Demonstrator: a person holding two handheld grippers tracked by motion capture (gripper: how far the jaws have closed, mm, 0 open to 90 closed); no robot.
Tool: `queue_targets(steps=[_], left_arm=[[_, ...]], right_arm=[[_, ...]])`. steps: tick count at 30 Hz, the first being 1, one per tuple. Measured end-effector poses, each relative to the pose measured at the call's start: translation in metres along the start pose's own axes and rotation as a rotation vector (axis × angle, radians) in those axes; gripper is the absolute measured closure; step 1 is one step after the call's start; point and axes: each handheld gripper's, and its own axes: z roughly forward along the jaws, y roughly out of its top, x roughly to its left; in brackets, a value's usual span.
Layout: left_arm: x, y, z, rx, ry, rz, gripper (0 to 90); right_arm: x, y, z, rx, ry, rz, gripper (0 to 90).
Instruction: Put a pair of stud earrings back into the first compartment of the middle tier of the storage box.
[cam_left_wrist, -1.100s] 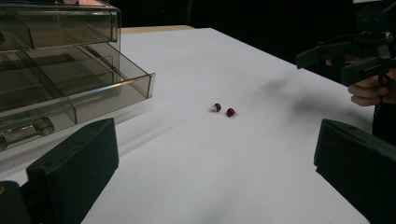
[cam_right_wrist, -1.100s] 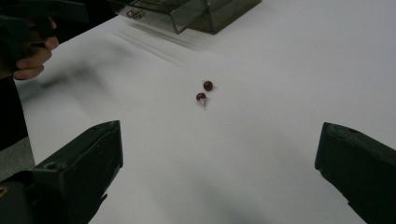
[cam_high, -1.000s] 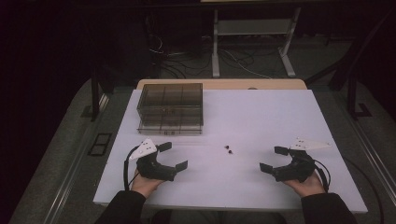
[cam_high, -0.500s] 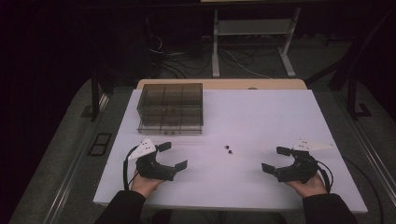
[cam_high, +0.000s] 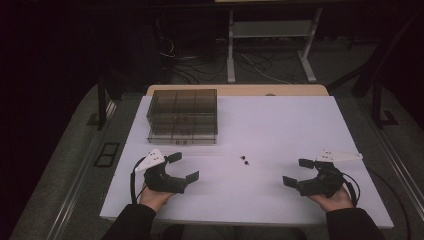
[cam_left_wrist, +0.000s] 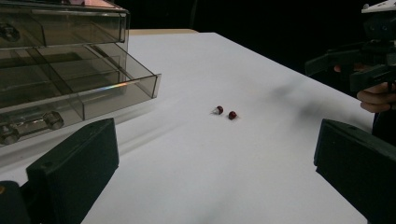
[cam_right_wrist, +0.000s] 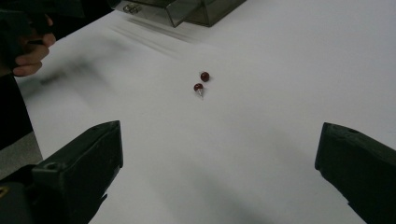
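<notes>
White bench under dim light: the right gripper has edged slightly nearer the person while the left gripper holds place, both with jaws wide and empty, two red pins untouched mid-bench, drawer box far left.

white table, drawer box, pins
</notes>
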Motion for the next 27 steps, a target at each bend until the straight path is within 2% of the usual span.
queue_targets(steps=[4, 11, 18, 19, 27], left_arm=[[0.001, 0.0, 0.0, 0.001, 0.003, -0.005, 0.0], [0.001, -0.001, -0.001, -0.002, 0.009, -0.01, 0.0], [0.002, 0.0, -0.002, -0.006, 0.013, -0.012, 0.0], [0.002, 0.0, -0.002, -0.009, 0.014, -0.016, 0.0], [0.002, 0.0, -0.003, -0.01, 0.013, -0.017, 0.0]], right_arm=[[0.0, 0.007, 0.0, 0.033, -0.005, -0.014, 0.4], [-0.003, 0.018, 0.001, 0.058, -0.003, -0.002, 0.4], [0.0, 0.038, 0.007, 0.088, 0.007, -0.032, 0.4], [0.002, 0.044, 0.008, 0.096, 0.008, -0.048, 0.4], [0.007, 0.067, 0.016, 0.114, 0.014, -0.073, 0.4]])
